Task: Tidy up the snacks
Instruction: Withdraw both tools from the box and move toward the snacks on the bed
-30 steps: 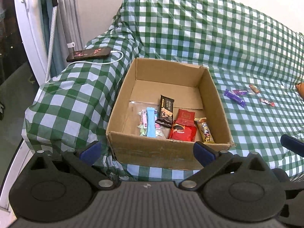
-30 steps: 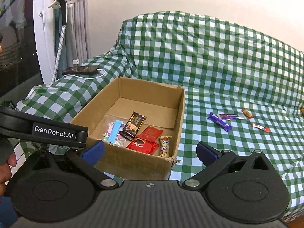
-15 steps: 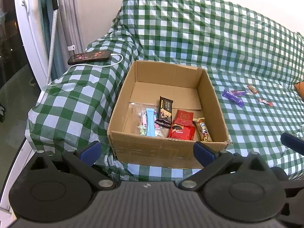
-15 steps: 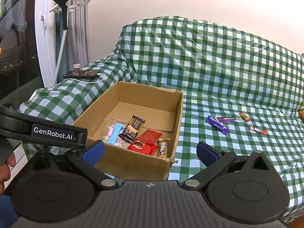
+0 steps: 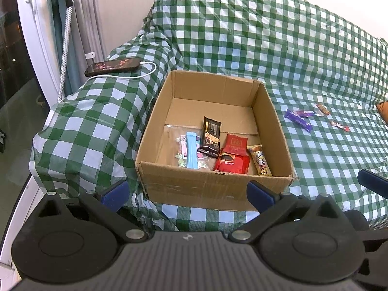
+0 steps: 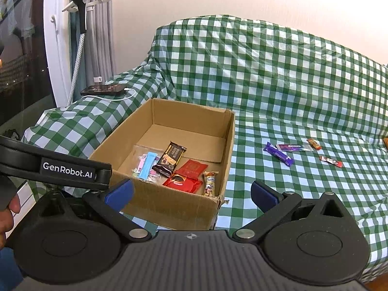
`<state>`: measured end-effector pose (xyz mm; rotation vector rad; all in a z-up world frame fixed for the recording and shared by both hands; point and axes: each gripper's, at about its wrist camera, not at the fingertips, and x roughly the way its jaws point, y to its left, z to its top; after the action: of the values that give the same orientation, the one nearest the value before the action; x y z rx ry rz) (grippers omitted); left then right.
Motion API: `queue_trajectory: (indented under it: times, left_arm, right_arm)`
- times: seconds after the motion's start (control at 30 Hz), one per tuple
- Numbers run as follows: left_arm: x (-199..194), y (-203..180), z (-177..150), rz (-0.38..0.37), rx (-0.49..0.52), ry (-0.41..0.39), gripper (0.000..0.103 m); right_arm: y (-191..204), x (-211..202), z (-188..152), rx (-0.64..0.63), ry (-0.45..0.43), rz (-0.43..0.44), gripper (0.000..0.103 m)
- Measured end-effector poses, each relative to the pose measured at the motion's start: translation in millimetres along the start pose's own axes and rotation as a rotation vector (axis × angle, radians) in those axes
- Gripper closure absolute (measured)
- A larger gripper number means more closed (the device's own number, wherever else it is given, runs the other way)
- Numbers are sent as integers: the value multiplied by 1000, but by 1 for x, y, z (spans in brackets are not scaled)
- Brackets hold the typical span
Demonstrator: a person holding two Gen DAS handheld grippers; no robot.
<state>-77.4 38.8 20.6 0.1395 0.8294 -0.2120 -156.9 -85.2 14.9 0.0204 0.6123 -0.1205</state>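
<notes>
Both claws hang short of the cardboard box [image 5: 213,145], spread wide and holding nothing. The left claw [image 5: 188,192] faces the near wall of the box squarely, so the box fills the space just ahead of its blue fingertips [image 5: 114,191]. The right claw [image 6: 191,192] stands off to one side: the box lies ahead and to its left, and the loose snacks lie ahead and to its right.

The box rests on a sofa under a green checked cover [image 5: 242,36], pushed against the armrest, probably so that it stays put while snacks are dropped in. Gathered at its near end are a clear packet of sweets with a blue strip [image 5: 190,152], a dark bar [image 5: 210,137], two red packets [image 5: 234,156] and a small yellow-brown bar [image 5: 260,160]; the far half of the floor is bare. Four snacks remain on the seat, well beyond the right claw: a purple bar [image 6: 278,154], a purple-and-clear wrapper [image 6: 293,147], an orange sweet [image 6: 314,144] and a red-and-white bar [image 6: 331,161]. The task is judged roughly half done, with the right claw better placed to reach them.

The left view looks down onto the box floor and catches a blue fingertip of the other claw at its right edge. The right view alone shows the other claw's labelled body, part of a hand [image 6: 9,215] at far left, and a steamer head [image 6: 78,2] on its stand. A phone on its white cable [image 6: 104,89] lies on the armrest.
</notes>
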Motion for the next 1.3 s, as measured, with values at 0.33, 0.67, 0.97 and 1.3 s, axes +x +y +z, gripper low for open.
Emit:
queue_trajectory:
  times: [0.33,0.67,0.97,1.3]
  left_arm:
    - [10,-3,-1,9,12,27,0]
    - [21,-12,-1,21,37,52,0]
    - [31,-25,5,42,98,59,0]
    - [52,-69,26,30,182,87,0]
  right_arm:
    - [-5,8,-3,12,30,13,0]
    - [-12,18,-7,40,63,27,0]
    - [-28,31,-12,116,90,20,0]
    - [-72,49,-24,254,114,-20,0]
